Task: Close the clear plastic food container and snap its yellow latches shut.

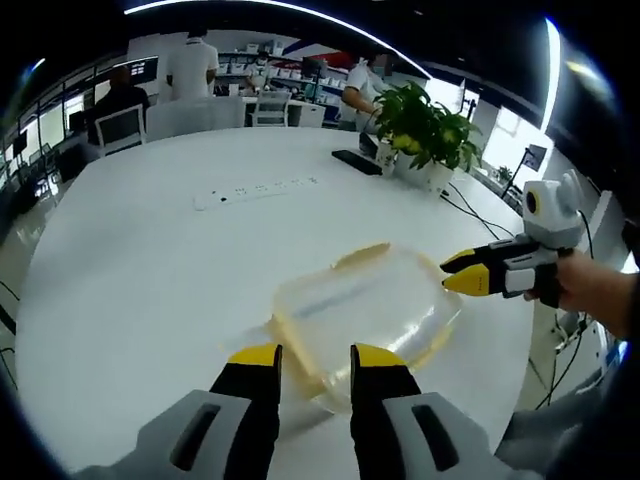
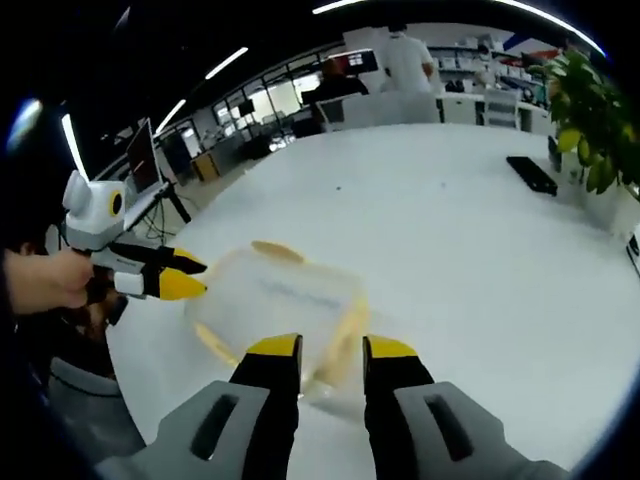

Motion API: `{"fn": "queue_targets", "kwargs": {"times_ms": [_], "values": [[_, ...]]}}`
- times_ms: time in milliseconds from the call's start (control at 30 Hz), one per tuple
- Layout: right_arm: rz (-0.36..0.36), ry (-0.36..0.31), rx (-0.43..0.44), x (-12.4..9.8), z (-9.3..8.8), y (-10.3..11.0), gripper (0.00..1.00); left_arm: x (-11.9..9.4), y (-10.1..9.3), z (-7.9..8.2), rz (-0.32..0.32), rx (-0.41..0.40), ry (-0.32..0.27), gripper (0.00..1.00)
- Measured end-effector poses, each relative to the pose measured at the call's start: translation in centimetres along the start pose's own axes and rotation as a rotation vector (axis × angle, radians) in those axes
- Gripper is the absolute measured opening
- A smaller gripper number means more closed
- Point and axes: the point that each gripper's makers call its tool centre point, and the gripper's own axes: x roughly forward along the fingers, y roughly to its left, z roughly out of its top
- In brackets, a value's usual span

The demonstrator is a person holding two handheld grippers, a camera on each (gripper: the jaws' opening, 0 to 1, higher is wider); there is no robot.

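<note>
One clear rectangular plastic food container (image 1: 365,310) with yellow latches (image 1: 362,255) lies on the white round table (image 1: 150,270). My two grippers flank it: left gripper (image 1: 314,352) spread, right gripper (image 2: 331,345) spread, neither gripping.

The left gripper (image 1: 315,358) reached forward over the near edge of the table, its yellow-tipped jaws parted with a clear gap between them. The right gripper (image 1: 449,273) came in from the table's right edge, held in a hand (image 1: 590,292), its jaws only slightly apart. In the right gripper view, the right gripper (image 2: 331,347) stood with jaws parted, and the left gripper (image 2: 190,277) was gripped by a hand (image 2: 45,281).
</note>
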Motion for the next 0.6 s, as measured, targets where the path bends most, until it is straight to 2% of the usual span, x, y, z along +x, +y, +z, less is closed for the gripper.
{"fn": "queue_targets", "kwargs": {"times_ms": [333,600], "values": [[0.005,0.005,0.028,0.15,0.08,0.32,0.21,-0.09,-0.31,-0.13,0.005,-0.026,-0.001,0.2],[0.003,-0.002,0.114,0.11,-0.15,0.1,0.21,0.06,-0.28,-0.18,0.01,-0.062,-0.002,0.2]]}}
